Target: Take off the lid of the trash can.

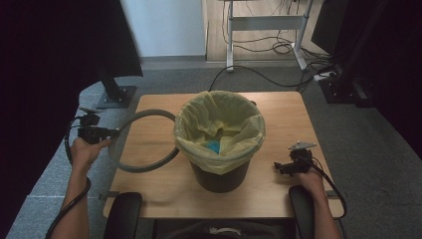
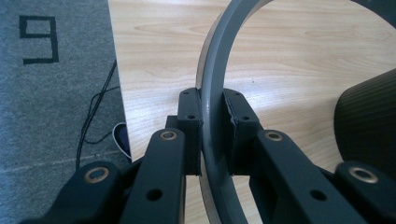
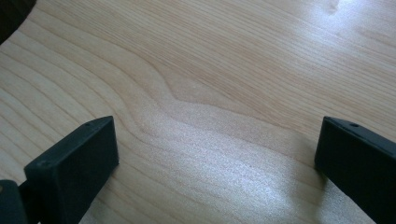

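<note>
High view first, going left to right: the left gripper (image 1: 110, 131) is clamped on the rim of a thin grey plastic hoop (image 1: 144, 141), which looks like the retaining ring for the bin. Grabbing it by one edge leaves the whole opening free ahead of the jaws, so I'd guess it's held that way to drop over something. Left gripper view backs this up: the two black pads (image 2: 190, 119) squeeze the band from both sides, with the ring arching up and away in front of them. The ring's gripped side hangs past the left edge of the light wooden table (image 1: 278, 107), so there's not much support under the jaws.

Just past the ring's far side stands the dark round bin with a yellow bag liner (image 1: 219, 138) folded over its lip, something blue lying inside. The ring looks to be just touching the liner.

Further right, the right gripper (image 1: 277, 167) rests on the table with its jaws apart and nothing between them, just bare wood grain. Plenty of open tabletop around it, so that hand probably just waits.
</note>
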